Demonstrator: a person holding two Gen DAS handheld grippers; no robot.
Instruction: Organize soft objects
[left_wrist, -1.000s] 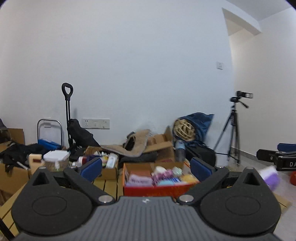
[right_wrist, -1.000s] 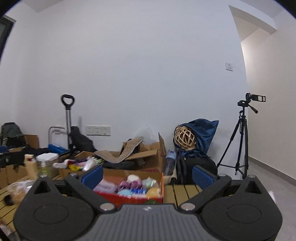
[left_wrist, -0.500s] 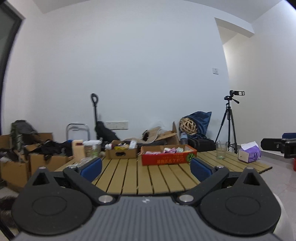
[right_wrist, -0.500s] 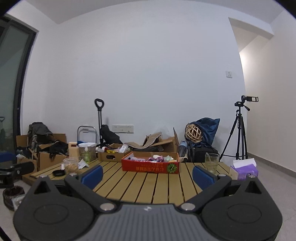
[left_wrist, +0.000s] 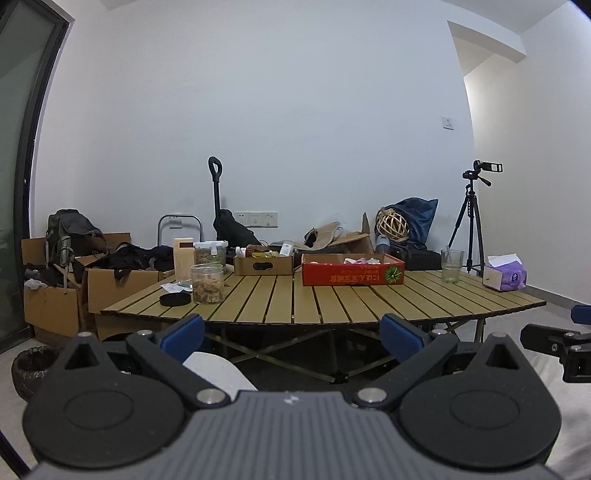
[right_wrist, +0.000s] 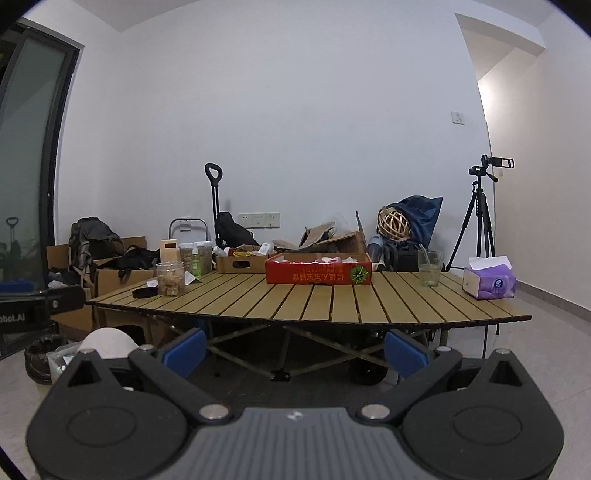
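Red box (left_wrist: 352, 274) sits mid-table (left_wrist: 332, 302); its soft contents (left_wrist: 360, 260) barely show over the rim. Left gripper (left_wrist: 291, 334) and right gripper (right_wrist: 293, 349): jaws wide open, empty. Both have pulled back since 0.5 s ago; table now farther.

1. Both views are dim and evenly lit, with a cool grey cast over the white wall (left_wrist: 295, 110).
2. The doorway recess (right_wrist: 517, 110) right of the wall is brightest, slightly warm.
3. Soft shadow pools beneath the slatted table (right_wrist: 314, 299).
4. Fisheye distortion bows the table's near edge and bends the dark window frame (left_wrist: 40, 147) left of the wall.
5. Picture corners vignette black; the focus is sharp throughout.
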